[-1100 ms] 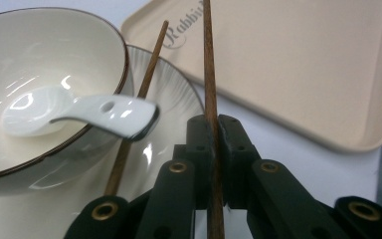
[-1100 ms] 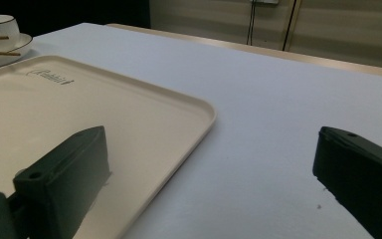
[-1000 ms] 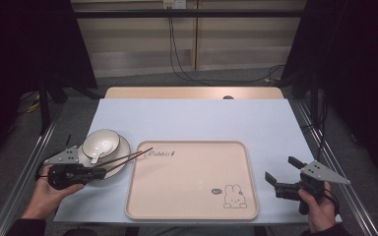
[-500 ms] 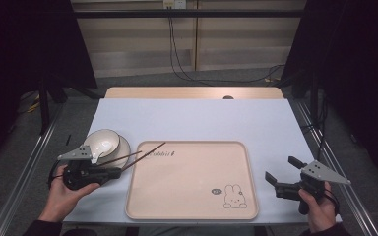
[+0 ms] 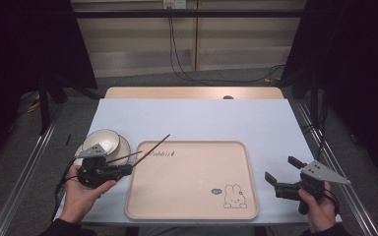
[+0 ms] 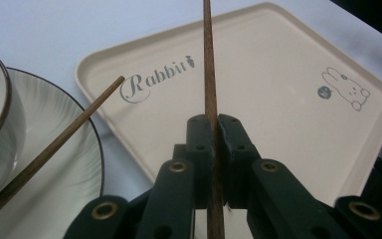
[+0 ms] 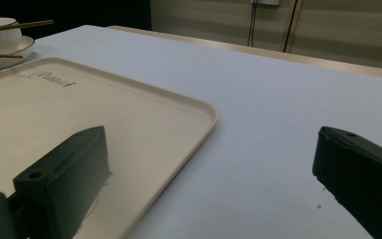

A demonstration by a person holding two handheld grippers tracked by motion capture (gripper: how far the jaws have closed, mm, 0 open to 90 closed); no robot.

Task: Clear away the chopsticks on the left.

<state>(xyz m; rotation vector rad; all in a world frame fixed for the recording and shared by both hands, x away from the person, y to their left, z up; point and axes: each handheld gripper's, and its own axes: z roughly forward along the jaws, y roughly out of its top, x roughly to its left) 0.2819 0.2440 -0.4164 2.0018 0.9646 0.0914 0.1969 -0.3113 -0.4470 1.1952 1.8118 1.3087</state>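
- One chopstick point(image 6: 209, 89) pinched tight in your L gripper point(image 6: 212, 130), tip up over the tray's point(image 5: 192, 196) near-left corner.
- Keep the squeeze; lower it flat onto the tray.
- 2nd chopstick point(image 6: 54, 144) lies across the plate point(image 6: 74, 179) w/ bowl point(image 5: 103, 141) — don't clip it.
- R gripper point(image 5: 281, 173) gapes wide, empty, parked right of the tray.

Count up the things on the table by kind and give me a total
Brown wooden chopsticks: 2, one clamped in the left tool, one lying on the plate
Beige rectangular plastic tray: 1
White round ceramic bowl: 1
White round ceramic plate: 1
Total: 5
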